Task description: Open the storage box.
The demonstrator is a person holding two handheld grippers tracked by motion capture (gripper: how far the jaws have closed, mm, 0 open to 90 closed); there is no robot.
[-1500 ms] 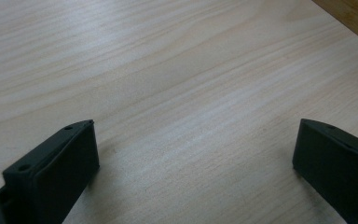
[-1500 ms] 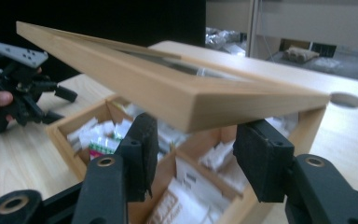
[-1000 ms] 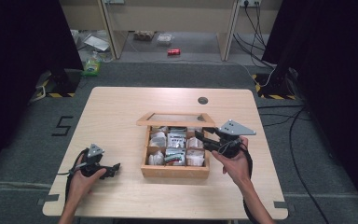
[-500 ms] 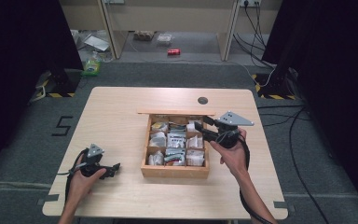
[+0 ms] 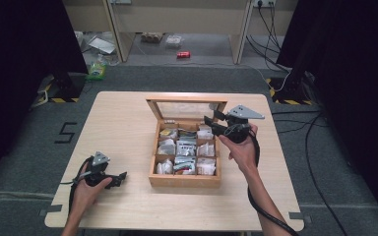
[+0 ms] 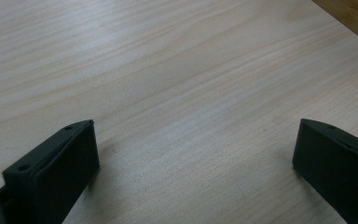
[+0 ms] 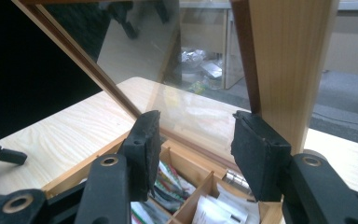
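Wooden compartment box (image 5: 184, 179) of sachets sits mid-table, its glass-paned lid (image 5: 187, 108) raised upright; right gripper (image 5: 211, 122), jaws parted around nothing, seemingly props it, while left gripper (image 5: 122, 176) rests wide open.

The box (image 5: 185, 162) is sitting mid-table (image 5: 128, 123), packets (image 5: 186, 147) lying in its compartments, its lid (image 5: 187, 109) standing up behind them.

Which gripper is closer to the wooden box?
The right gripper. It is up at the lid of the wooden box, jaws open. The left gripper sits low over the table, off to the box's left.
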